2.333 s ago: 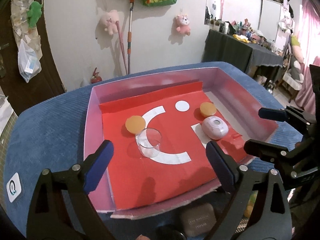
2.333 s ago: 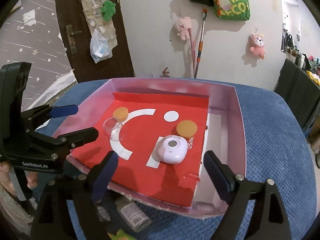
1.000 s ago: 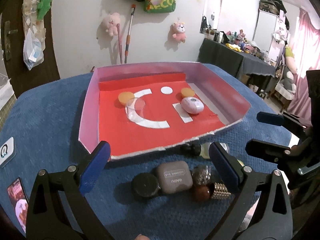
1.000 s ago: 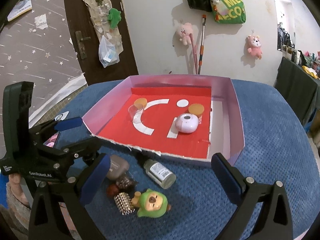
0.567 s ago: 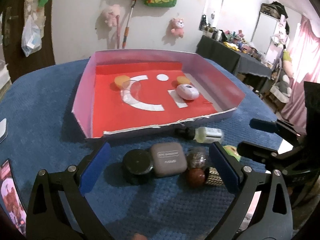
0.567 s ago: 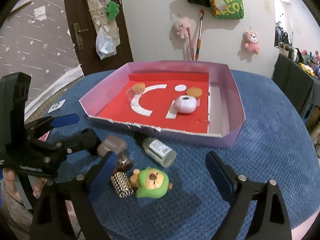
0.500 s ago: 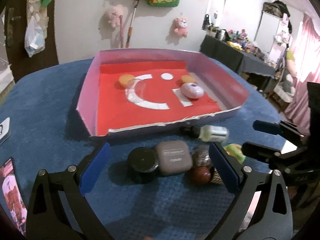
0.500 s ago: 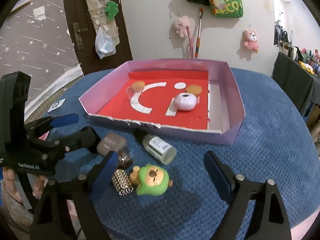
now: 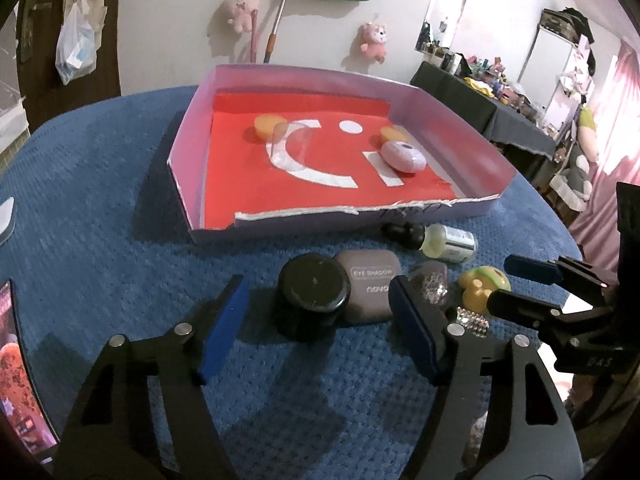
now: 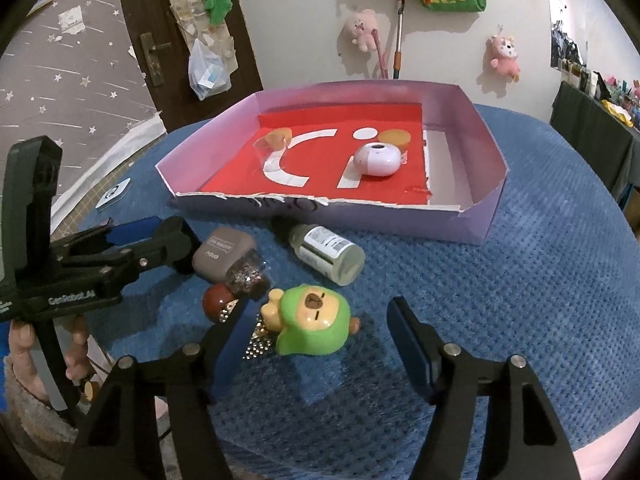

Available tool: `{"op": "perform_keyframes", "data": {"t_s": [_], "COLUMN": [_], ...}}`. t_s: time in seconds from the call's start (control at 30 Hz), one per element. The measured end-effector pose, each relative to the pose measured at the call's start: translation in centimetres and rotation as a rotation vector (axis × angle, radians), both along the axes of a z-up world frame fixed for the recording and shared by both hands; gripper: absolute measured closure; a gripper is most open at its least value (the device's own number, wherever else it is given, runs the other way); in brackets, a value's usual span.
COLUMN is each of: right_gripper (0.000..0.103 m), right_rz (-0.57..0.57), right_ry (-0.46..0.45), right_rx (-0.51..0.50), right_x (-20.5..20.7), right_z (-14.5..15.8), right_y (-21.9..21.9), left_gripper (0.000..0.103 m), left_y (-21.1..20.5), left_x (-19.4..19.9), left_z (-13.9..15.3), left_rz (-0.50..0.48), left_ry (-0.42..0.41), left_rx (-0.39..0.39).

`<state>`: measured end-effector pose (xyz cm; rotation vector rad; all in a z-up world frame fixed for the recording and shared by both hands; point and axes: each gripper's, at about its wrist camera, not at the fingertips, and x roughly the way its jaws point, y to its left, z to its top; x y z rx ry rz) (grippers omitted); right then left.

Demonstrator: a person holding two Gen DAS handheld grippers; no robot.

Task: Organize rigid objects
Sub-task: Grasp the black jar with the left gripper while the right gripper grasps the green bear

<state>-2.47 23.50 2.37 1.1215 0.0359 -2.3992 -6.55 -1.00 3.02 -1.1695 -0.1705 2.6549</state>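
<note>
A cluster of small things lies on the blue cloth in front of the pink box (image 9: 320,222) (image 10: 332,208). My left gripper (image 9: 318,326) (image 10: 160,240) hangs low over it, its jaws closing, with a black round jar (image 9: 314,290) between the fingers and gaps on both sides. A grey eye-shadow case (image 9: 370,284) (image 10: 224,254) touches the jar. My right gripper (image 10: 324,336) (image 9: 516,286) is also closing, around a green-hooded toy figure (image 10: 312,320) (image 9: 482,284), and the pads are not pressing on it.
Beside them lie a small bottle (image 10: 324,254) on its side, a glitter jar (image 10: 246,276), a red-brown ball (image 10: 218,302) and a studded piece (image 10: 260,344). The box holds a pink round case (image 10: 378,160), orange discs (image 10: 394,138) and a clear cup (image 10: 268,152). A phone (image 9: 16,360) lies at the left.
Both grippers drew back from over the box and sank toward the cluster in front of it. Both pairs of jaws have narrowed, one around the black jar and one around the green toy.
</note>
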Motion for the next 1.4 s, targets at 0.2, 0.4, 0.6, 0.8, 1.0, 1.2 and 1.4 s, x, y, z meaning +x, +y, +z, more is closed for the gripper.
{"op": "perform_keyframes", "data": {"t_s": [0.2,0.4,0.6,0.8,1.0,1.2,1.4], "right_gripper": [0.037,0.045,0.046,0.046,0.046,0.046,0.046], "right_rz": [0.001,-0.002,0.009,0.009,0.008,0.013,0.025], "right_ry": [-0.026,-0.066,-0.070,-0.037,0.017,0.054,0.070], "right_rx": [-0.019,-0.052,-0.060,-0.046,-0.048,-0.055,-0.062], "right_x": [-0.5,-1.1,-1.0,-0.8,-0.8,-1.0,-1.4], "right_z": [-0.6,-1.4,-1.4,-0.7,1.1,2.4,3.1], "right_y": [-0.3,-0.3,-0.3,-0.3,0.0,0.1,-0.1], "left_gripper": [0.043,0.050,0.064,0.068,0.069,0.069,0.069], "left_y": [0.1,0.2,-0.3,-0.7,-0.3,0.0,0.3], "left_x": [-0.2,-0.5,-0.6,-0.5,-0.5,-0.6,-0.8], "left_z": [-0.7,-1.0,-0.7,0.3,1.6,2.6,3.4], "left_rz": [-0.009,-0.019,-0.012,-0.005,-0.016,-0.028,-0.035], "left_ry": [-0.014,-0.021,-0.011,0.015,0.047,0.075,0.095], "left_rx": [0.000,0.011,0.026,0.039,0.038,0.047,0.050]}}
